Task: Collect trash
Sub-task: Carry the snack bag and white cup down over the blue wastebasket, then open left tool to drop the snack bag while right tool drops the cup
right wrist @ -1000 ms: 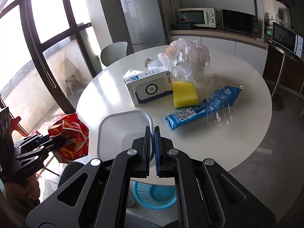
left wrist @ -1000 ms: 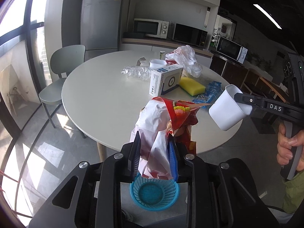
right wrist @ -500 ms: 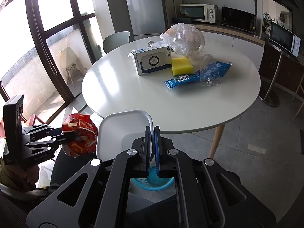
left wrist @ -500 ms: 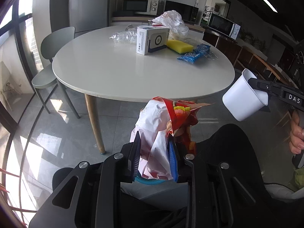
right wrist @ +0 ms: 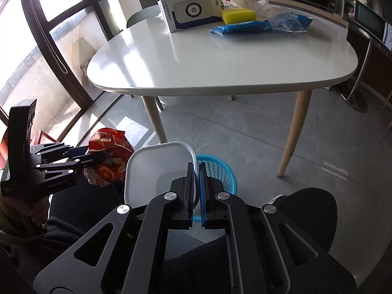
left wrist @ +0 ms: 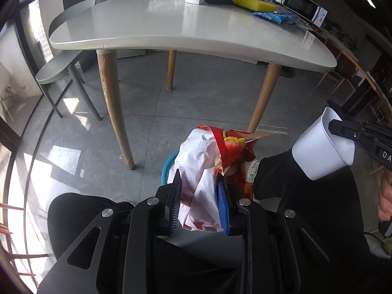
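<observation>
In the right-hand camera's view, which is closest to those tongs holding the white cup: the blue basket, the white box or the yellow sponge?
From the right tongs, nearest first:
1. Blue basket, on the floor just beyond the tips.
2. White box, on the table's far left part.
3. Yellow sponge, right beside the box; slightly farther back, but nearly too close to call.

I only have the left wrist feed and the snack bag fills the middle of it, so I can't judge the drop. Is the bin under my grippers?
Observer: Yes. In the right wrist view the blue basket stands on the floor beside the near table leg, just ahead of the right gripper.
Operator: What grips the white cup?
Observer: The right gripper pinches the white cup by its rim wall, one finger inside, one outside.
Operator: Is my bag over the basket?
Observer: Not from this view; the snack bag in the left gripper hangs left of the basket.
</observation>
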The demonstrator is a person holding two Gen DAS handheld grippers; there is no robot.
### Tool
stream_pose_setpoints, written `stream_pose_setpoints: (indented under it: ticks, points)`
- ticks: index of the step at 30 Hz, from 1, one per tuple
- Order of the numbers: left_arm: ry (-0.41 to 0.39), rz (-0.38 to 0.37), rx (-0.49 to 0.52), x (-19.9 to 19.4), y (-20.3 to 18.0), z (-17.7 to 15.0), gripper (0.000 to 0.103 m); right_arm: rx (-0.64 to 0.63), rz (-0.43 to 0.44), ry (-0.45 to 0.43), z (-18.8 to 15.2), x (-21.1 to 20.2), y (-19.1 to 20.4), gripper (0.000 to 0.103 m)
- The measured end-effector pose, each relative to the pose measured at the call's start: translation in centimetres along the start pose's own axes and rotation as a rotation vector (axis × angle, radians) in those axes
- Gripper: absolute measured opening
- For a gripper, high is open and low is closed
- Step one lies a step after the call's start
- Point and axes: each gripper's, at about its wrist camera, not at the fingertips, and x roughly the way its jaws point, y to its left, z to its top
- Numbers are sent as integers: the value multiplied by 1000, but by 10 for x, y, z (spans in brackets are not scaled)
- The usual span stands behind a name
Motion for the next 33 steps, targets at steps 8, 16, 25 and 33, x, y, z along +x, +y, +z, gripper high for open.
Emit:
stream_pose_setpoints:
  ticks: [8, 16, 25, 33]
  points:
    - [66, 7, -30, 41, 6, 5, 25, 82, 6, 100, -10, 61, -16, 4]
    - [114, 32, -23, 76, 2, 9, 26, 140, 15, 186, -14, 115, -23, 4]
    - [197, 30, -80, 123, 14, 15, 26, 184, -9, 263, -15, 168, -29, 4]
    - [267, 9, -141, 162, 26, 12, 26, 241, -14, 334, -18, 215, -44, 4]
